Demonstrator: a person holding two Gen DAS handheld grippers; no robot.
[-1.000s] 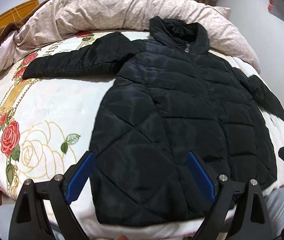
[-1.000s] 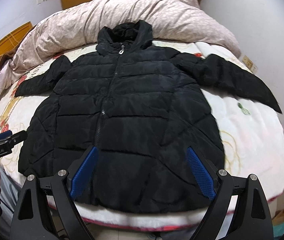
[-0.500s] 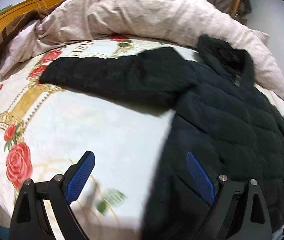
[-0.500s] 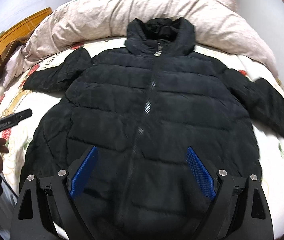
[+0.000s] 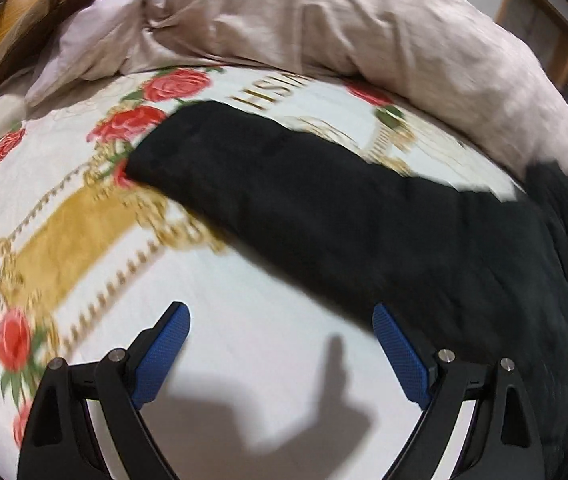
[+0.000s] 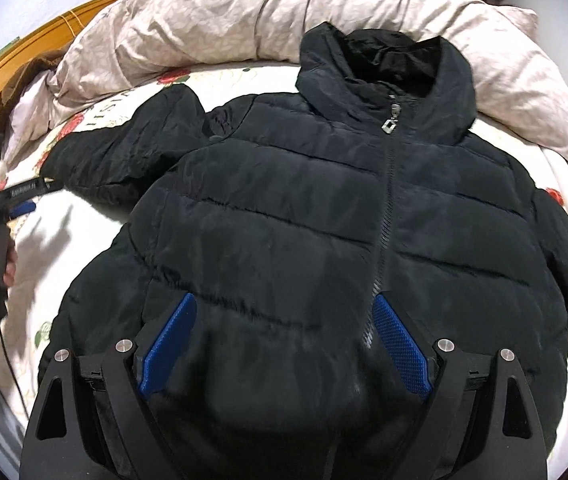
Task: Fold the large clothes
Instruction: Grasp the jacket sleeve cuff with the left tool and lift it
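Left wrist view: left gripper [image 5: 282, 338] spread wide, blue pads [image 5: 400, 354] empty, touching nothing. It hangs over bare bedsheet [image 5: 244, 320] and throws a shadow on it. The black jacket [image 5: 424, 236] lies ahead and to the right of the tongs; one sleeve [image 5: 244, 164] reaches forward-left across the rose print, past the left pad. Frame motion-blurred; jacket body cut off at right edge. Crumpled duvet [image 5: 324, 20] lies beyond.

Right wrist view: right gripper [image 6: 284, 336] also wide open, holding nothing, poised over the jacket's [image 6: 304, 220] lower front. Contact with fabric cannot be judged. Zipper [image 6: 388, 200] runs ahead from just inside the right pad to the hood [image 6: 384, 60]. Left gripper [image 6: 20, 196] at far left, by the sleeve cuff. Hem hidden behind the tongs.
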